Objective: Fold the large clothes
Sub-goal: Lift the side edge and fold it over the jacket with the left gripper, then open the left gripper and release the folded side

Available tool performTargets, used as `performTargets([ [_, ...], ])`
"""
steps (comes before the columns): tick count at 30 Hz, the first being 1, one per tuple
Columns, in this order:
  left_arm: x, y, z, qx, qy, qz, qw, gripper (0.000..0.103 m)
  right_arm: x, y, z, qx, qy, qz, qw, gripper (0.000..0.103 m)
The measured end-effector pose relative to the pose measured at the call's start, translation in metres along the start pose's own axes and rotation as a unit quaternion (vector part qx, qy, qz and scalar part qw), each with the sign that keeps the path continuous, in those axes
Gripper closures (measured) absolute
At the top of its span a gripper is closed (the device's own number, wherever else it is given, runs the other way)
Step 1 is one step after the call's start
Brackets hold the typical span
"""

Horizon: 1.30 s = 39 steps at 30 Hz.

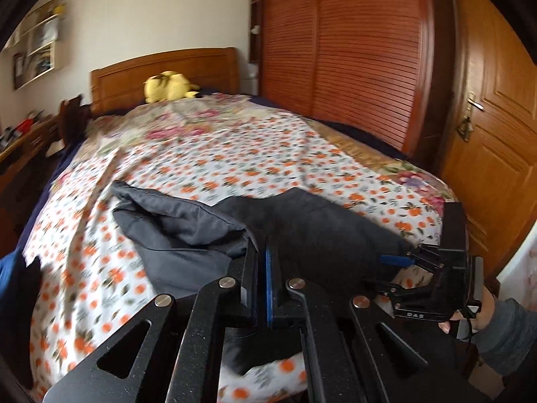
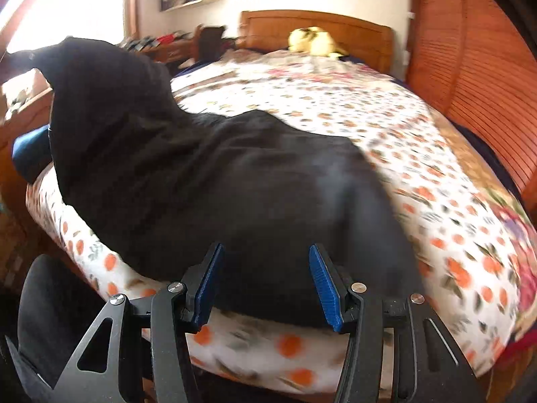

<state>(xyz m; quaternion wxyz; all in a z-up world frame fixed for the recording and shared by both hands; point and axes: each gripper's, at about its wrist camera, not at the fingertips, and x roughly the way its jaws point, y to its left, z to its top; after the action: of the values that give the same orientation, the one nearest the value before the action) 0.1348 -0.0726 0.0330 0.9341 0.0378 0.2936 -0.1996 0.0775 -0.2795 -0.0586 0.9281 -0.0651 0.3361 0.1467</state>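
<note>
The left gripper [image 1: 265, 268], black metal with blue pads, has its jaws pressed tight together, and a bit of the big dark grey-black cloth garment [image 1: 188, 231] is pinched between them. In its own view the cloth bunches up right at the pads and spreads out past them onto the bed. The right gripper [image 2: 268, 278] has its jaws partly apart. The near edge of the dark garment [image 2: 208, 181] lies right in front of the gap, but the blue pads do not squeeze it. A hand in a grey sleeve [image 1: 476, 315] holds that gripper at the right edge of the left view.

The garment lies across the near end of the bed on a white sheet with orange flowers [image 1: 255, 154]. In the right view one part of it lifts up tall on the left side.

Farther back, a yellow soft toy [image 1: 167, 87] sits by the brown wooden headboard [image 1: 188, 67]. A tall reddish wooden wardrobe with slats [image 1: 362, 53] stands to the right.
</note>
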Motion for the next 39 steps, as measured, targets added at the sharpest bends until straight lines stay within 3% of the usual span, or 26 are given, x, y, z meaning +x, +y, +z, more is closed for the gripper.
performTargets([
  [5, 0.036, -0.04, 0.036, 0.018, 0.003, -0.035, 0.9992, 0.1, -0.021, -0.058, -0.019, 0.047, -0.007, -0.011, 0.999, 0.049],
  [9, 0.073, -0.097, 0.054, 0.054, 0.02, -0.074, 0.9956, 0.1, -0.03, -0.09, -0.03, 0.062, -0.001, -0.046, 0.997, 0.049],
  [16, 0.129, -0.166, 0.056, 0.057, 0.066, -0.142, 0.986, 0.1, -0.056, -0.123, -0.042, 0.083, -0.003, -0.077, 0.994, 0.049],
  [20, 0.138, -0.166, 0.04, 0.016, 0.075, -0.141, 0.987, 0.1, -0.073, -0.119, -0.047, 0.077, -0.004, -0.08, 0.994, 0.049],
  [24, 0.128, -0.159, 0.032, 0.021, 0.07, -0.121, 0.9899, 0.099, -0.086, -0.121, -0.048, 0.075, -0.012, -0.075, 0.994, 0.049],
  [26, 0.116, -0.151, 0.032, 0.025, 0.059, -0.113, 0.9916, 0.088, -0.089, -0.118, -0.045, 0.074, -0.018, -0.07, 0.995, 0.049],
  [27, 0.11, -0.147, 0.033, 0.025, 0.053, -0.114, 0.9918, 0.074, -0.084, -0.118, -0.043, 0.073, -0.021, -0.068, 0.995, 0.049],
  [31, 0.081, -0.132, 0.039, 0.032, 0.016, -0.104, 0.9939, 0.04, -0.086, -0.108, -0.028, 0.063, -0.035, -0.064, 0.995, 0.049],
  [32, 0.077, -0.129, 0.04, 0.032, 0.009, -0.103, 0.9941, 0.027, -0.086, -0.106, -0.024, 0.062, -0.039, -0.063, 0.995, 0.049],
  [33, 0.07, -0.125, 0.04, 0.031, 0.003, -0.103, 0.9942, 0.022, -0.087, -0.103, -0.02, 0.061, -0.043, -0.061, 0.995, 0.049],
  [39, 0.033, -0.089, 0.029, 0.023, -0.026, -0.086, 0.9957, 0.022, -0.081, -0.077, 0.008, 0.04, -0.054, -0.053, 0.996, 0.049],
])
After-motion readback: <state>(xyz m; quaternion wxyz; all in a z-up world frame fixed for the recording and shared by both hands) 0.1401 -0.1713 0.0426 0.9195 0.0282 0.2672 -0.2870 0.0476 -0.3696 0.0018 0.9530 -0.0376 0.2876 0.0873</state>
